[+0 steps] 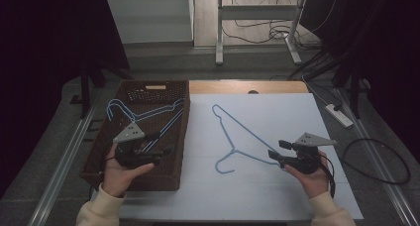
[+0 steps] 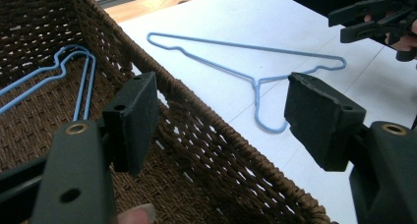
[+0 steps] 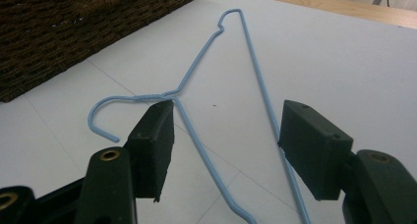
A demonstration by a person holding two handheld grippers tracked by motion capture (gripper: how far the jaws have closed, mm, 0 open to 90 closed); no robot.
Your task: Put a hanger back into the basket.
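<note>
**Two open tongs hovering near blue wire hangers**

No brand, label or readable writing is showing on any item; a pale tag on the far wall of the basket [image 1: 99,151] is too small to make out.

The person's left hand [image 1: 116,174] is gripping the left tongs [image 1: 166,142] over the near half of the brown woven basket, with the jaws pointing to the right toward the basket's right wall. Those jaws are standing wide with nothing between them. In the left gripper view they are framing the basket's rim and the white tabletop [image 1: 277,117] beyond.

The right hand [image 1: 312,179] is holding the right tongs [image 1: 277,151] just above the tabletop, pointing left. Its jaws are also gaping wide, straddling one end of the blue hanger on the tabletop [image 1: 237,137] without pressing on it. That hanger is lying flat beside the basket, its hook curling toward the near edge.

Blue hangers in the basket [image 1: 148,114] are partly hidden behind the left tongs, so counting them is hard. Both forearms are cut off at the bottom edge.
</note>
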